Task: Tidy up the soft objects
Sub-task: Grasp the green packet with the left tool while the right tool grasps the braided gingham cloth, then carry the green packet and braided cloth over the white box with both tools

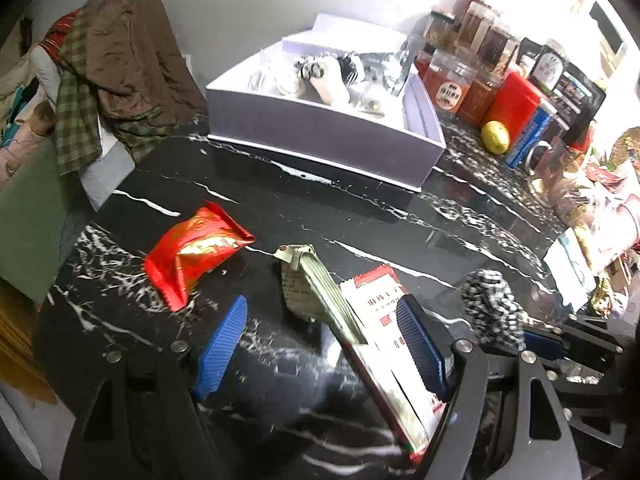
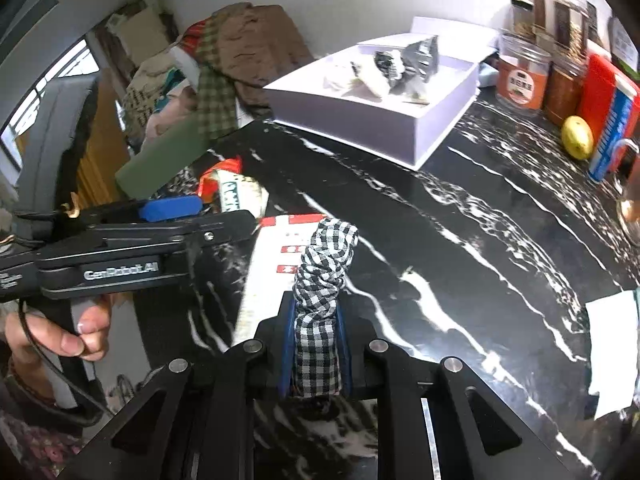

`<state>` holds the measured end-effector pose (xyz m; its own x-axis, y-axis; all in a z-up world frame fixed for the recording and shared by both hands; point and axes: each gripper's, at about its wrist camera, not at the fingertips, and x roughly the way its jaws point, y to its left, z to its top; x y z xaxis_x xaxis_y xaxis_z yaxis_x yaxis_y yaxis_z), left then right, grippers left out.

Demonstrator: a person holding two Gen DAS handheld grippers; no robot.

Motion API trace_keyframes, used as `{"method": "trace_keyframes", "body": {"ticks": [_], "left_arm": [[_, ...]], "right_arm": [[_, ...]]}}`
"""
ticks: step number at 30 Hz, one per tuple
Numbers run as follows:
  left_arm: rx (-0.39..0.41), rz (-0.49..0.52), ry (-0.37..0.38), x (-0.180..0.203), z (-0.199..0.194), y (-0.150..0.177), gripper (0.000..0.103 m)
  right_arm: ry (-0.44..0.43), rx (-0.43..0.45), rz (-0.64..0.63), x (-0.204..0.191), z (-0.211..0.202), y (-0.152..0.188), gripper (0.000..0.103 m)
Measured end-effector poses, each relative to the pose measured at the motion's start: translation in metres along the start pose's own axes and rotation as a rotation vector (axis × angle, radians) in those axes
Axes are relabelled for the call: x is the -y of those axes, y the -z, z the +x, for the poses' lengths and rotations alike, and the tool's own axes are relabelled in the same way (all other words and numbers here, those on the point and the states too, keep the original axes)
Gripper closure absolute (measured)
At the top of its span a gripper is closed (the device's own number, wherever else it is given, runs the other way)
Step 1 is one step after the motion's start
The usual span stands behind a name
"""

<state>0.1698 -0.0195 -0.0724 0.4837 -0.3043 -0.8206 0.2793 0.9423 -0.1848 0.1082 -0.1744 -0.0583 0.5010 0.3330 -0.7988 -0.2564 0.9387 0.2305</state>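
My right gripper [image 2: 316, 344] is shut on a black-and-white checked cloth [image 2: 322, 280], held above the black marble table [image 2: 460, 216]; the cloth also shows in the left wrist view [image 1: 492, 304]. My left gripper [image 1: 320, 344] is open, its blue fingers [image 1: 222, 344] straddling a flat white-and-red packet [image 1: 384, 320] and a green-striped pouch [image 1: 308, 284] that lie on the table. A red snack bag [image 1: 196, 252] lies to the left. A white open box [image 1: 320, 132] holding several soft items stands at the back.
A pile of brown and plaid clothes [image 1: 112, 76] sits at the back left. Jars, a red tin [image 1: 512, 100], a lemon [image 1: 495, 137] and a mug crowd the back right. A white paper [image 2: 612, 352] lies at the right edge.
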Motion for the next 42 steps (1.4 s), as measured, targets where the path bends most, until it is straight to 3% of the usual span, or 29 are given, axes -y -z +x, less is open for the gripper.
{"method": "trace_keyframes", "body": {"ticks": [4, 8, 11, 13, 31, 42], "left_arm": [[-0.011, -0.029, 0.005, -0.003, 0.012, -0.004, 0.026], [-0.020, -0.052, 0.015, -0.007, 0.020, -0.007, 0.036], [-0.023, -0.061, 0.018, -0.007, 0.022, -0.007, 0.053], [-0.026, -0.065, 0.015, -0.007, 0.023, -0.007, 0.073], [0.053, -0.026, 0.031, 0.011, -0.034, 0.022, 0.074], [0.112, 0.048, 0.084, 0.040, -0.070, 0.037, 0.074]], "right_arm": [[0.003, -0.002, 0.020, 0.011, 0.001, 0.002, 0.084], [0.002, 0.003, 0.033, 0.017, -0.001, 0.002, 0.084], [0.003, 0.008, 0.039, 0.019, -0.003, 0.003, 0.084], [0.004, 0.011, 0.041, 0.021, -0.003, 0.003, 0.084], [-0.017, 0.060, 0.045, 0.013, -0.021, 0.023, 0.084], [-0.034, 0.108, 0.041, 0.006, -0.048, 0.043, 0.084]]}}
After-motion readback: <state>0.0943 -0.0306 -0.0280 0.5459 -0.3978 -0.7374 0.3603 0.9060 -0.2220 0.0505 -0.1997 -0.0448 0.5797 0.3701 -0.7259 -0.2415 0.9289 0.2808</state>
